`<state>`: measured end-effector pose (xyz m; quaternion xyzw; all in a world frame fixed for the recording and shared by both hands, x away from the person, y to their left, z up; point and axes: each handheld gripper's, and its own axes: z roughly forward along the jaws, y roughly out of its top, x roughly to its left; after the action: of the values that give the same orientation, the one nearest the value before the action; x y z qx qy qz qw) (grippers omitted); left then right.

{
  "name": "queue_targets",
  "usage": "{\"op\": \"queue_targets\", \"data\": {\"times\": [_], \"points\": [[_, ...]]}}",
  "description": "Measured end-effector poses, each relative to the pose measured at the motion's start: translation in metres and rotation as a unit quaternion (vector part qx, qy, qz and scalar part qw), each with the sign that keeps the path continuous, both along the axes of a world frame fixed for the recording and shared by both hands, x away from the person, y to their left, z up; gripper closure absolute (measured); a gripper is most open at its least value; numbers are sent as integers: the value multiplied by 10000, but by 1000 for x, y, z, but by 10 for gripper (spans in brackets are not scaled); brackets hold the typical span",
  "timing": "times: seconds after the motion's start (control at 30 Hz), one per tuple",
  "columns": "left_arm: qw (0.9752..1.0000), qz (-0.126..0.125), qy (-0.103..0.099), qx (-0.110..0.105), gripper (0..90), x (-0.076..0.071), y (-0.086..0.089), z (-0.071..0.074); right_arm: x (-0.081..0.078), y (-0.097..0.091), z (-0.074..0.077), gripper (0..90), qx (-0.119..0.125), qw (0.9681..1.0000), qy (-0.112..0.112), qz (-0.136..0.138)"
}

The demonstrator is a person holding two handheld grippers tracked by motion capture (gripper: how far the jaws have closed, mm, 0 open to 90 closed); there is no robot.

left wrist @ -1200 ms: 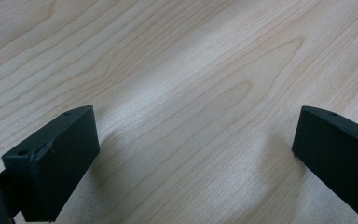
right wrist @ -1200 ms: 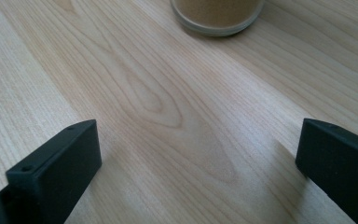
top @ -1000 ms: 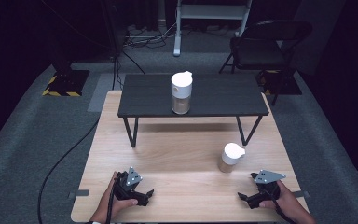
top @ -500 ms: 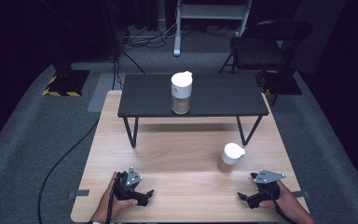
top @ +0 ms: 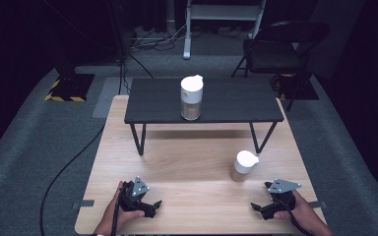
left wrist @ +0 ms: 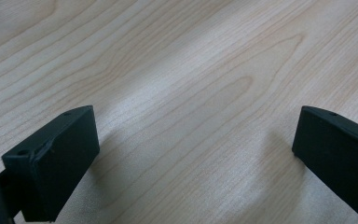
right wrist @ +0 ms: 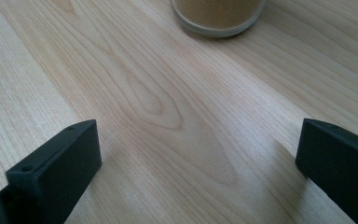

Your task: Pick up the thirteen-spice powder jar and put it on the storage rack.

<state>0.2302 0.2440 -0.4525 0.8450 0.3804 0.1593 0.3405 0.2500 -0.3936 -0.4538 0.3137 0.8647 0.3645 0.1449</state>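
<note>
A tall white-lidded jar with tan contents stands on the low black shelf at the back of the wooden table. A shorter white-lidded jar stands on the table at the right; its tan base shows at the top of the right gripper view. My left gripper rests on the table near the front left, open, with bare wood between its jaws. My right gripper rests at the front right, open, a little in front of the short jar, nothing between its jaws.
A dark folding chair stands behind the table at the right. A black cable runs over the grey carpet to the left. A stand with a yellow-striped base sits at the back left.
</note>
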Motion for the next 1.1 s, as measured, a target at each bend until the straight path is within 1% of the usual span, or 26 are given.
{"op": "queue_targets", "data": {"times": [0.1,0.17,0.33,0.4,0.47,0.5,0.53,0.67,0.8,1.1], "points": [[10000,0,1,-1,3,0,0,0,0,0,1,0,-10,10000,15,-27],[10000,-4,7,-4,3,0,0,0,0,1,3,0,-71,10000,38,-42],[10000,-20,3,-4,3,1,0,0,-1,3,5,5,-169,9998,-48,-77],[10000,-19,2,-4,3,1,0,0,-1,3,6,6,-167,9998,-52,-76],[10000,-19,2,-4,3,1,0,0,-3,3,7,7,-82,9999,-96,-84],[10000,-20,2,-2,3,1,0,0,-4,2,8,7,-2,9998,-149,-101],[10000,-20,2,-2,3,1,0,0,-4,2,8,7,-2,9998,-149,-101],[10000,-19,2,-3,3,1,0,0,-6,2,12,9,139,9995,-214,-179],[10000,-19,2,-3,3,1,0,0,-6,4,16,10,130,9993,-269,-202],[10000,-20,2,-4,3,1,0,0,-2,7,28,11,230,9987,-364,-261]]}}
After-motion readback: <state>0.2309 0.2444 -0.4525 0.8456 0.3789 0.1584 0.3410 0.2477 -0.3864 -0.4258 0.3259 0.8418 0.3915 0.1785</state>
